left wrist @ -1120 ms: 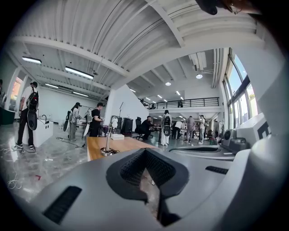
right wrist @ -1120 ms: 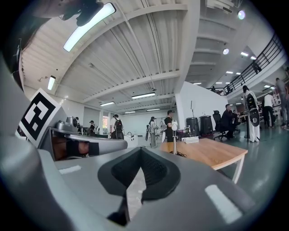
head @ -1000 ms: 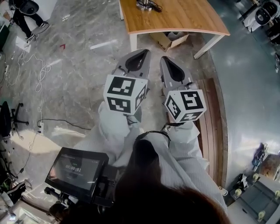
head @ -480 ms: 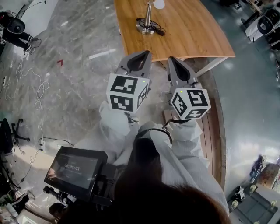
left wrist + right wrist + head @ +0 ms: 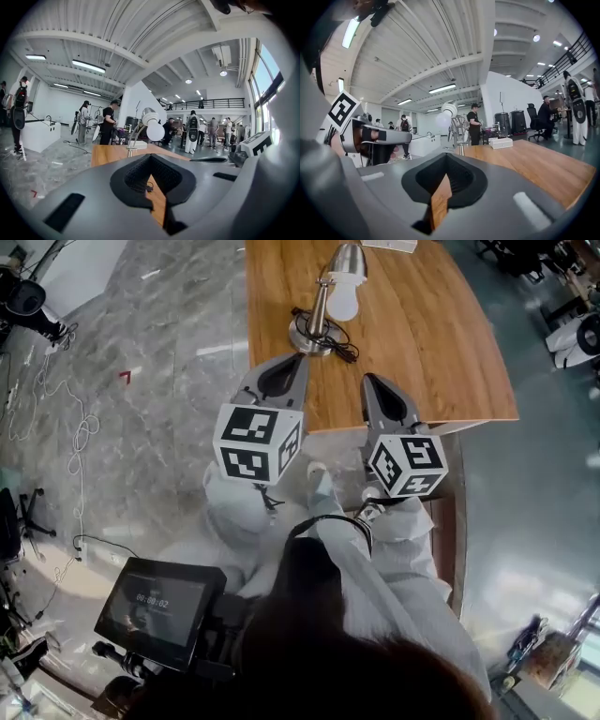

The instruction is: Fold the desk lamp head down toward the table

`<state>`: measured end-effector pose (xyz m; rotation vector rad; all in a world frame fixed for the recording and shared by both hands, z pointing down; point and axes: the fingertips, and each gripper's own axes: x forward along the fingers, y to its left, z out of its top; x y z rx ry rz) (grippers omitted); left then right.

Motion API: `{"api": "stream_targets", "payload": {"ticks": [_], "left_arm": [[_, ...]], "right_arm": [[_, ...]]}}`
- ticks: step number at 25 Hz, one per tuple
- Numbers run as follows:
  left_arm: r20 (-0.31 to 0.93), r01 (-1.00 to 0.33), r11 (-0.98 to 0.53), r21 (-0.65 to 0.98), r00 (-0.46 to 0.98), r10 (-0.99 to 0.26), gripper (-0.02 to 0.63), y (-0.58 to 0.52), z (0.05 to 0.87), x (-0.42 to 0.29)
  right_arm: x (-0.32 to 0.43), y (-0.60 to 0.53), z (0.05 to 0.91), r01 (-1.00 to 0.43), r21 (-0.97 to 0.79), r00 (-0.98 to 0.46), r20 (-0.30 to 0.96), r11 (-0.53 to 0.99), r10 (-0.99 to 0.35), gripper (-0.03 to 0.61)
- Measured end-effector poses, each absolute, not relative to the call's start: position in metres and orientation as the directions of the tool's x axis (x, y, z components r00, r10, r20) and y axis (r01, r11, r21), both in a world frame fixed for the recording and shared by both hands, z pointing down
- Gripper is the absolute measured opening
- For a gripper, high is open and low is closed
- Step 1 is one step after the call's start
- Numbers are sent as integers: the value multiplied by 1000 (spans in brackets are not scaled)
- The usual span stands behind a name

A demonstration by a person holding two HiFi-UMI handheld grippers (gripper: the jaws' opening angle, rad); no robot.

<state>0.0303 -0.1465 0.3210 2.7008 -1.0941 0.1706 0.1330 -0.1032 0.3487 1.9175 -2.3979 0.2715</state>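
Closed jaws, left gripper (image 5: pixel 298 359) and right gripper (image 5: pixel 373 380) (empty); desk lamp (image 5: pixel 323 304) ahead, seemingly untouched.

Tabletop (image 5: pixel 412 343): wood, warm brown grain, smooth, low satin sheen.
Desk lamp (image 5: pixel 323 310): base, stem and shade in silver metal with a brushed look. Bulb (image 5: pixel 343 304): frosted white, matt.
Floor (image 5: pixel 159 362): grey veined stone, polished, glossy, carries light reflections.
Left gripper (image 5: pixel 296 358) and right gripper (image 5: pixel 371 379): grey plastic shells, smooth, matt. The inner faces of the fingers (image 5: pixel 133 176) are black and finely ribbed.
Sleeves (image 5: pixel 234 507): white cloth, creased, matt.
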Motion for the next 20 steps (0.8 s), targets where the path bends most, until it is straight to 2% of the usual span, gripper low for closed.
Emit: {"api": "stream_targets", "payload": {"ticks": [5, 12, 16, 20], "left_arm": [[193, -772, -610, 175, 635, -748, 2, -231, 321, 61], [213, -782, -589, 201, 622, -753, 2, -304, 326, 79], [201, -743, -623, 244, 667, -717, 2, -334, 333, 82], [213, -641, -682, 352, 765, -608, 2, -364, 340, 100]], "right_arm": [[179, -190, 358, -940, -104, -340, 175, 326, -924, 2], [198, -283, 374, -894, -123, -448, 205, 431, -870, 2], [193, -318, 389, -863, -132, -505, 219, 488, -835, 5], [192, -354, 404, -819, -150, -573, 219, 553, -789, 23]]}}
